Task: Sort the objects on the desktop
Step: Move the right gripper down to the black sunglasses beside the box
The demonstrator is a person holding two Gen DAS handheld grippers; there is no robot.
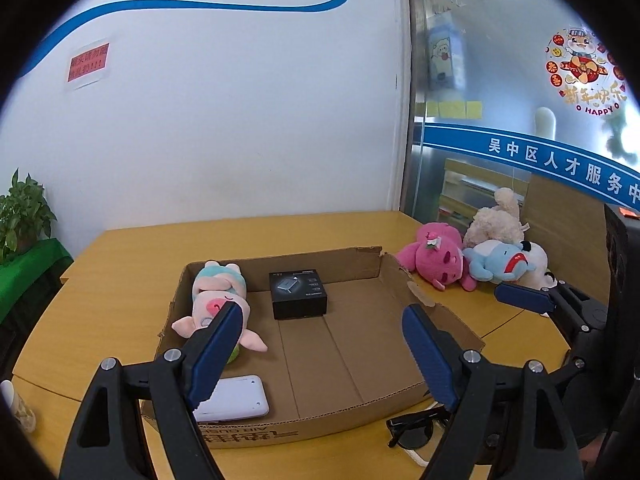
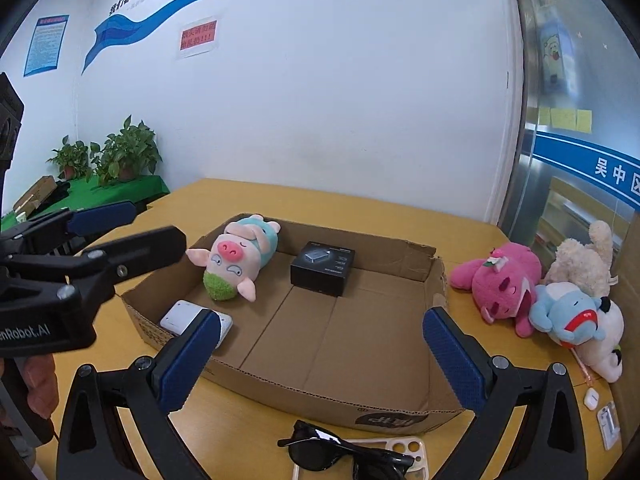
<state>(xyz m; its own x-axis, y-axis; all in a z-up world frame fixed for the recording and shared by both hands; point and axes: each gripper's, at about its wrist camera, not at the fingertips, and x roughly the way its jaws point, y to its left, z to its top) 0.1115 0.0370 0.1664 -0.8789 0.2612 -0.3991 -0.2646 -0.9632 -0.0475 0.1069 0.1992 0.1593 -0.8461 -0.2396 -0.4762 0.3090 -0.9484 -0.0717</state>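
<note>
The black sunglasses (image 2: 348, 454) lie on the tabletop (image 2: 360, 204) at the bottom centre of the right wrist picture, just in front of the near wall of the cardboard box (image 2: 320, 396), partly over a clear phone case (image 2: 404, 458). Their long axis runs almost left to right in that picture. We see them directly below our right hand-held gripper (image 2: 332, 360), whose jaws are spread wide and hold nothing. In the left wrist picture the sunglasses (image 1: 416, 430) sit lower right, under the right finger of our left hand-held gripper (image 1: 320, 356), which is also spread and empty. We judge the right one nearer.
</note>
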